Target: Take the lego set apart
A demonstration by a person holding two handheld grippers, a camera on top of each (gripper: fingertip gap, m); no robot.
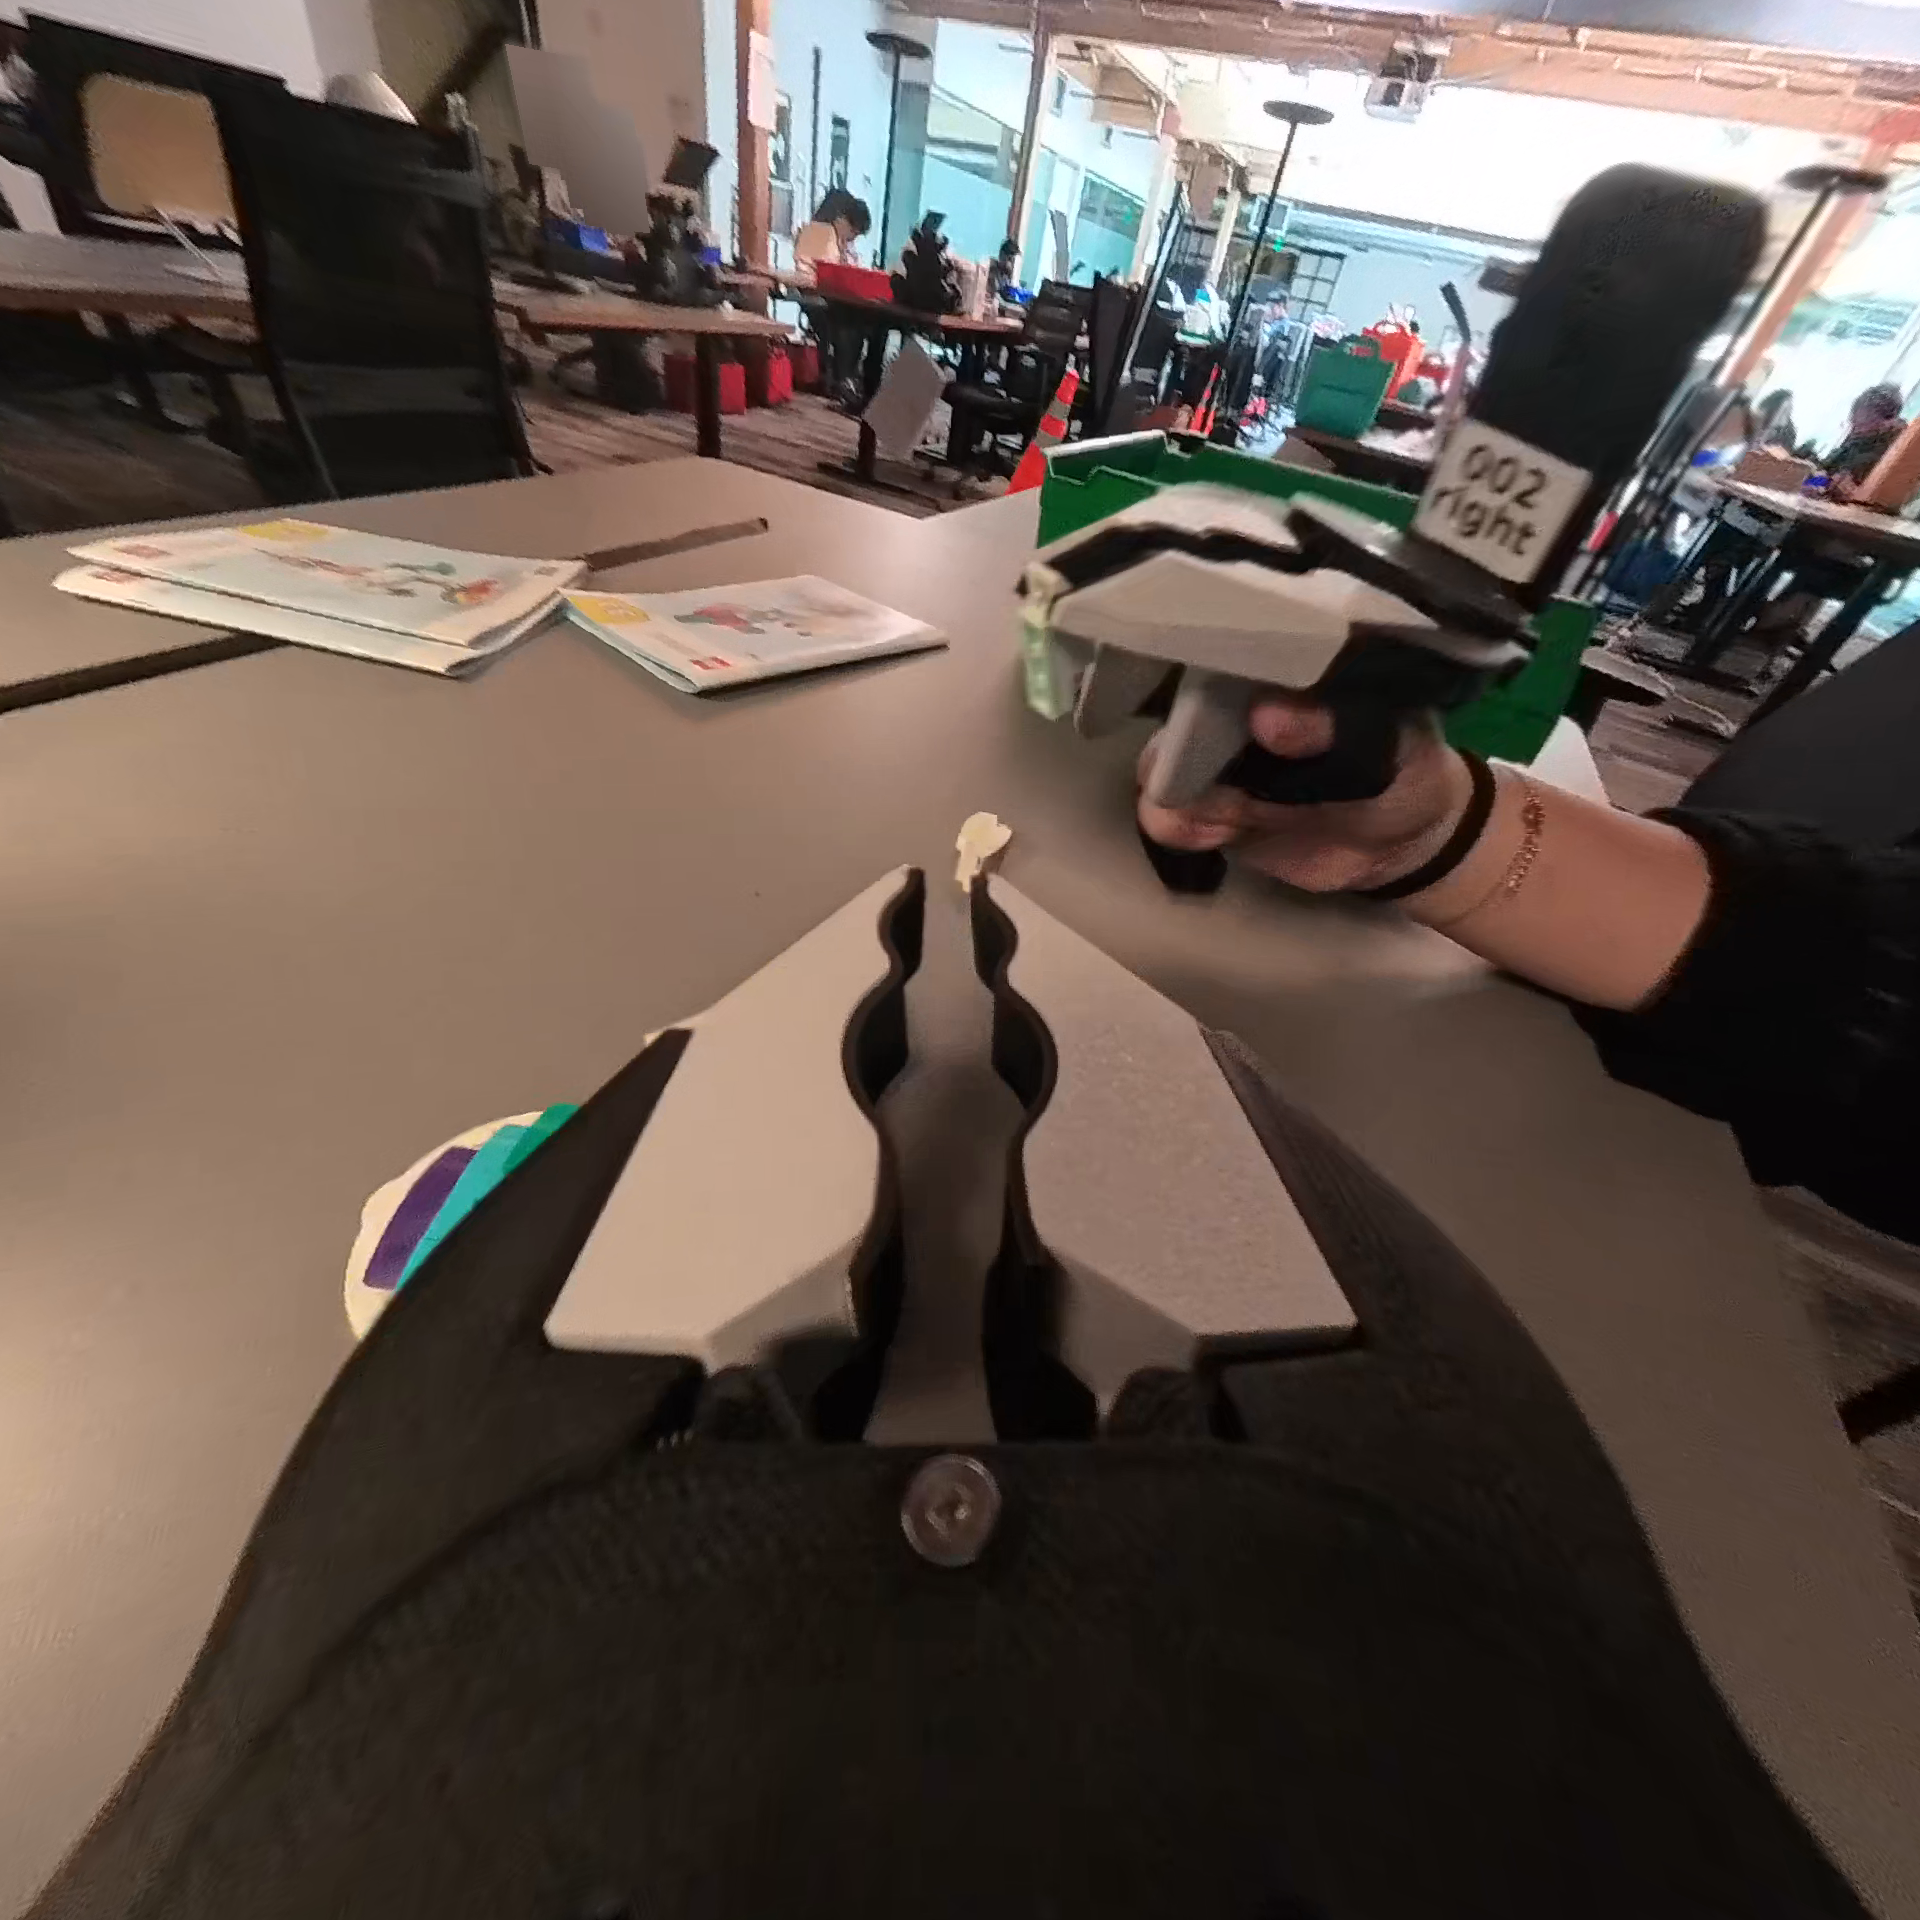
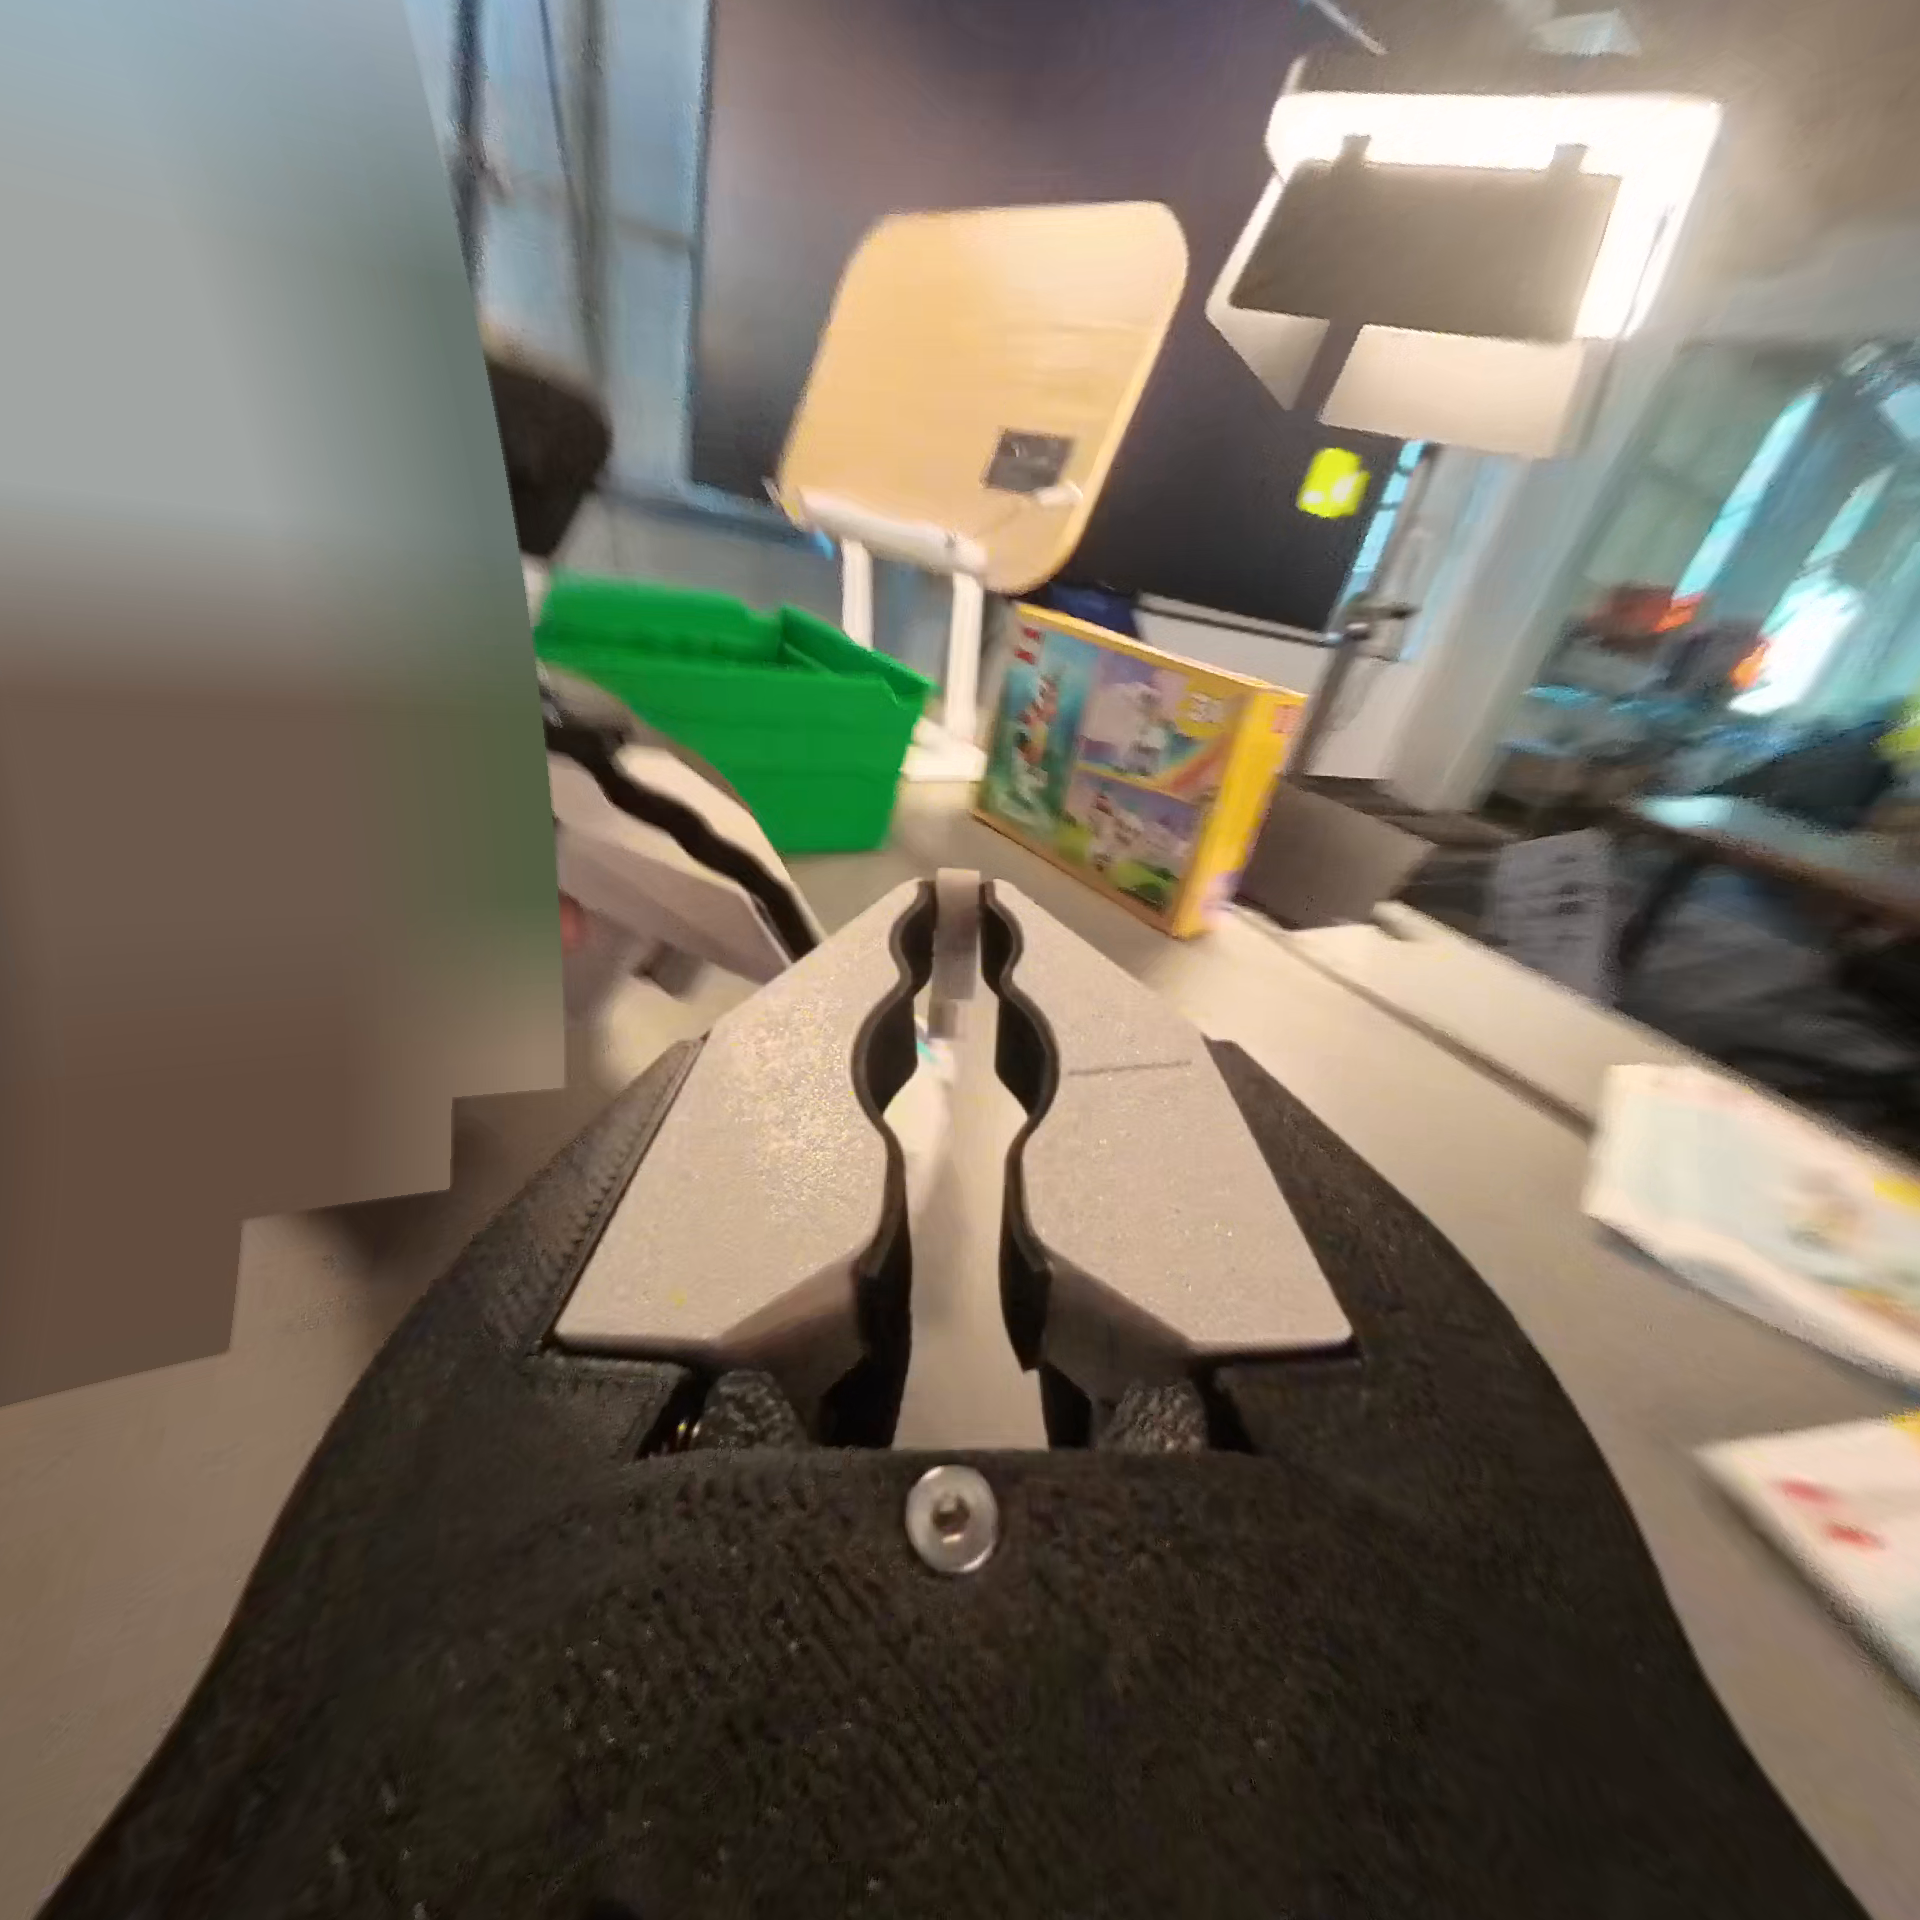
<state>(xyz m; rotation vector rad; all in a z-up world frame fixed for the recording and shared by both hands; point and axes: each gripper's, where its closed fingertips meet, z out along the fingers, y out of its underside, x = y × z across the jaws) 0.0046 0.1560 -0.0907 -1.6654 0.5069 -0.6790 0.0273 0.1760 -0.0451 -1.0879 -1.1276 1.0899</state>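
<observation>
My left gripper (image 1: 945,896) hovers over the grey table (image 1: 416,883), its jaws closed to a narrow slit. A small cream lego piece (image 1: 982,844) sits right at its right fingertip; I cannot tell if it is pinched. A white, purple and teal lego build (image 1: 442,1210) lies on the table, partly hidden under the gripper's left side. My right gripper (image 2: 954,902) is shut on a thin pale lego piece (image 2: 956,940). It also shows in the left wrist view (image 1: 1039,649), held up at the right with the pale green-white piece (image 1: 1042,665) at its tip.
Instruction booklets (image 1: 312,594) (image 1: 753,629) lie at the far side of the table and show in the right wrist view (image 2: 1745,1195). A green bin (image 2: 748,717) (image 1: 1101,486) and a yellow lego box (image 2: 1132,774) stand near the table's edge. A person's hand (image 1: 1340,821) holds the right gripper. Tip to tip, the grippers are about 6 cm apart.
</observation>
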